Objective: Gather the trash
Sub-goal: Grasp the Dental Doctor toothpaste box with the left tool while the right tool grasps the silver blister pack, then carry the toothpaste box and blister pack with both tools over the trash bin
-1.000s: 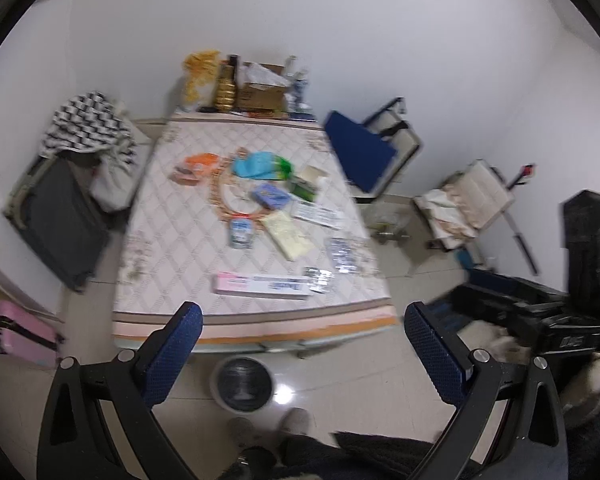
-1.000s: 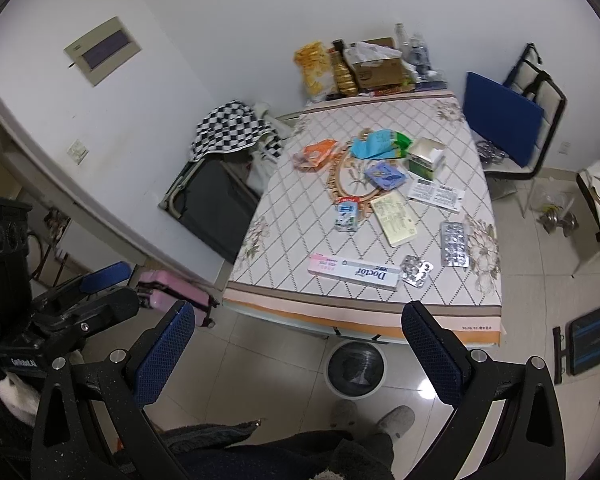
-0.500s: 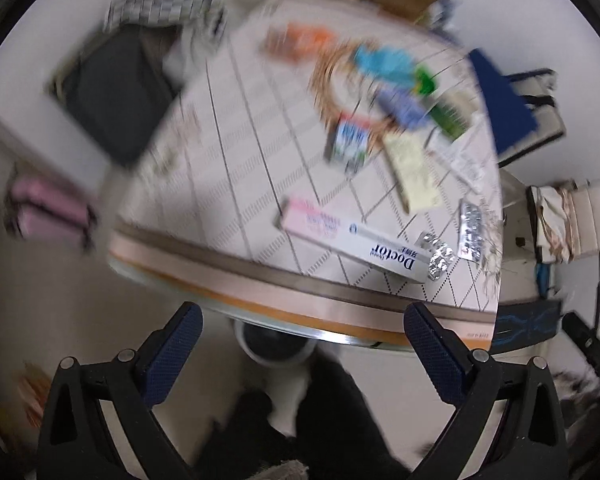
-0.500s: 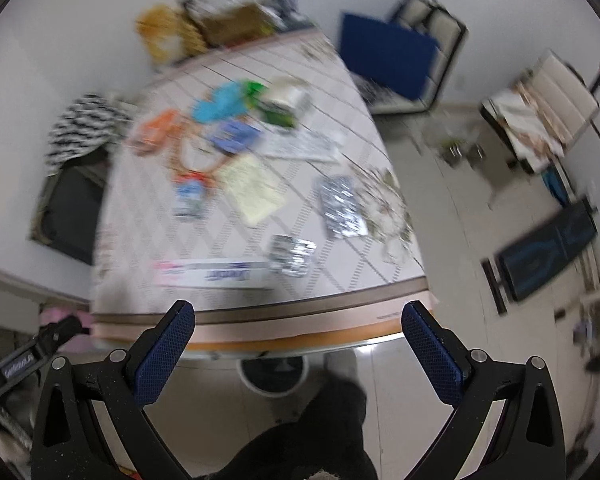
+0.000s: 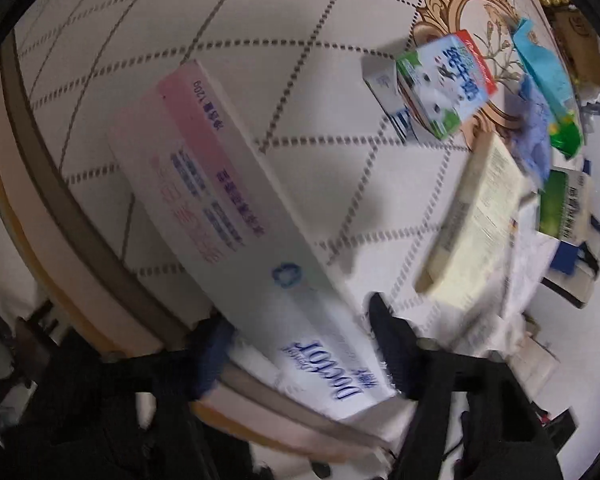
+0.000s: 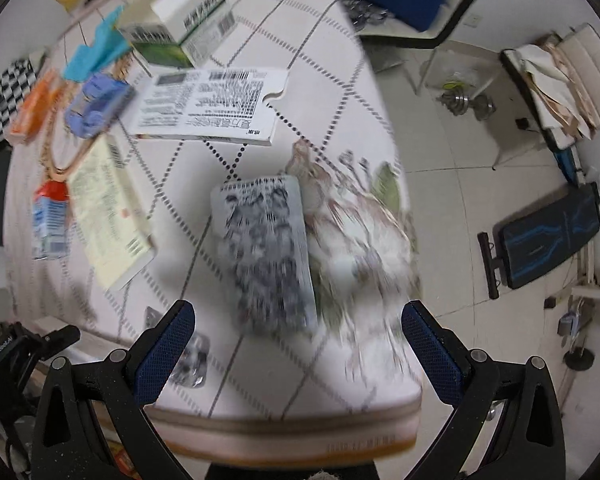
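In the left wrist view a long pink and white toothpaste box point(image 5: 236, 232) lies on the table near its front edge. My left gripper point(image 5: 300, 354) has one finger on each side of the box's near end; the frame is blurred and contact cannot be told. In the right wrist view a silver blister pack point(image 6: 266, 252) lies on the table. My right gripper point(image 6: 296, 350) is wide open just before the pack, above the table's front edge, holding nothing.
A milk carton point(image 5: 446, 84), a yellow flat box point(image 5: 476, 224), a green and white box point(image 6: 180, 28), a flattened white carton point(image 6: 210, 106), a blue packet point(image 6: 96, 108) and a small blister pack point(image 6: 192, 362) lie on the patterned tablecloth point(image 6: 340, 128). Chairs and a bench point(image 6: 548, 236) stand to the right.
Both grippers have come down from well above the floor to the table. The left now straddles the toothpaste box end. The right hovers just before the silver blister pack.
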Demonstrator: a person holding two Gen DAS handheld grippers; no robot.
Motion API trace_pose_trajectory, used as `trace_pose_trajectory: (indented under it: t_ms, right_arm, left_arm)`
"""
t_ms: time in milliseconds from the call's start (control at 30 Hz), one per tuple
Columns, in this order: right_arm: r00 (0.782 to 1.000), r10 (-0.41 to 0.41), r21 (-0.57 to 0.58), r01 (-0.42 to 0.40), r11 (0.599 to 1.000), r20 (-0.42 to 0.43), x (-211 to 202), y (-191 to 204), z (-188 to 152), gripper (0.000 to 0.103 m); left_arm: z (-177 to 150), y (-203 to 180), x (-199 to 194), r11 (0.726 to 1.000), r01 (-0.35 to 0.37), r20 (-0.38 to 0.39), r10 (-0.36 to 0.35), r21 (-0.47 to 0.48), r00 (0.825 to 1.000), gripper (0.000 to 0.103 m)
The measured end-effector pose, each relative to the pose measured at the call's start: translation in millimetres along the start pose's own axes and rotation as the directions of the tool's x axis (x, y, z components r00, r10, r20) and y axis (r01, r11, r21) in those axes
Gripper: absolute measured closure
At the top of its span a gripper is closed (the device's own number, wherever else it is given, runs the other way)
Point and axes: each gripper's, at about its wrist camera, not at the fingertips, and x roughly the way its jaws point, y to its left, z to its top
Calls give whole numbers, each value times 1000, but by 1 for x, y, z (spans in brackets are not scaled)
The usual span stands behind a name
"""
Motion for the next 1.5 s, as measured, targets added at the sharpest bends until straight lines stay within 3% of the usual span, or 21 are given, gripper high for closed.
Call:
trace_pose_trajectory:
  t_ms: [33,100,133,200,267,300,367,467,800,1033,1267,1433,1500]
  right_arm:
    - [1000,3,-12,-3,1000,-8,7,3,5,0]
    - [999,8,-43,-9,999,-32,24,13,15,0]
    - [999,13,-54,-15,998,-40,30,17,19,0]
    - [999,7,-76,-11,997,-48,42,24,26,2]
    - [998,3,-91,-9,996,-56,52,28,29,10]
    - [999,-15,-105,10,994,-45,53,31,29,13]
    - [998,-64,-144,60,988,-18,53,40,26,21]
    - [998,-60,-188,61,980,14,50,51,22,36]
    - [1000,-23,-218,23,976,6,46,53,20,37]
    - [998,25,-225,-11,974,57,20,53,0,37]
    - [985,77,-226,-41,973,154,-30,52,-34,37]
    - [960,121,-214,-66,975,253,-86,61,-78,37]
    - [946,134,-202,-76,976,296,-108,66,-102,37]
  left_arm:
    - [-1,-1,-3,999,-15,15,15,31,1000,45]
    - [-6,-9,-11,973,-141,66,131,185,989,48]
    - [-9,-13,-15,943,-202,100,182,263,978,50]
    - [-16,-18,-19,839,-343,176,295,422,939,53]
    - [-18,-18,-17,784,-395,204,338,478,919,54]
    - [-16,-16,-16,782,-399,200,345,480,917,54]
    - [-12,-10,-18,808,-387,193,336,445,922,53]
    - [-14,-8,-26,828,-374,193,322,416,927,57]
    - [-62,-46,-52,760,-450,316,332,469,889,58]
    - [-90,-82,-92,726,-477,404,294,495,866,58]
    - [-138,-93,-131,690,-469,501,176,551,847,58]
    - [-146,-73,-164,659,-425,528,48,621,848,58]
    - [-133,-58,-168,643,-404,527,0,651,850,58]
